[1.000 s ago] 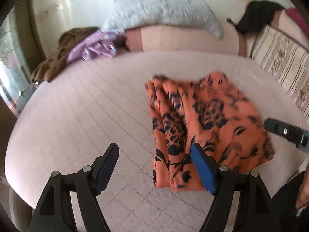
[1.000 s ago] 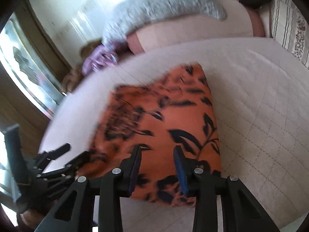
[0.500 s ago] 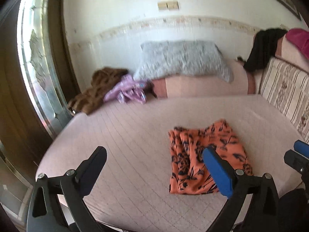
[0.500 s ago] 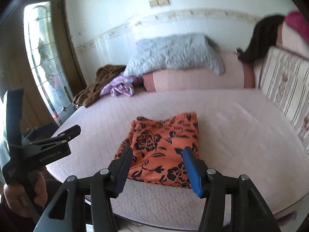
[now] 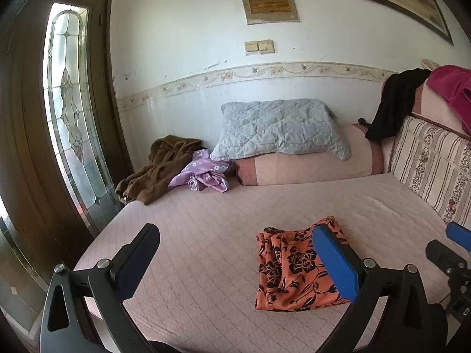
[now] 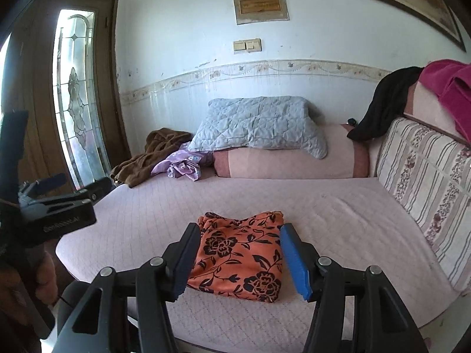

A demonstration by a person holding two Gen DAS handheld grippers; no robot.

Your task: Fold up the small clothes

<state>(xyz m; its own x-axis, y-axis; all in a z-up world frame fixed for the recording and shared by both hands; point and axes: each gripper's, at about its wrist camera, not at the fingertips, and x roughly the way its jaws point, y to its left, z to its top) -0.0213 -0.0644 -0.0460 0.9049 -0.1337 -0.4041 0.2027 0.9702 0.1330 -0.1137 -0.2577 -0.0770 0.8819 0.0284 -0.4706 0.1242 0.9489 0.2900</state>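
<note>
Both grippers have pulled up and back from the folded orange floral garment (image 6: 241,253) since the earlier frames, where their fingers sat low over the cloth; the wall, door and pillows now fill the upper half of each view. Left gripper (image 5: 235,253): jaws have just been opening and now stand spread wide, nothing between them; the garment appears behind its right blue pad in the lower right of the left wrist view. Right gripper (image 6: 240,257): jaws have just been opening and stand partly spread, framing the garment in the lower centre of the right wrist view, pads clear of the cloth. The garment lies flat on the pink quilted bed cover (image 5: 206,235), near its front edge. A grey pillow (image 5: 276,129) rests on a pink bolster (image 5: 309,164) at the far wall. Brown (image 5: 159,173) and lilac (image 5: 203,173) clothes lie heaped at centre left.
</note>
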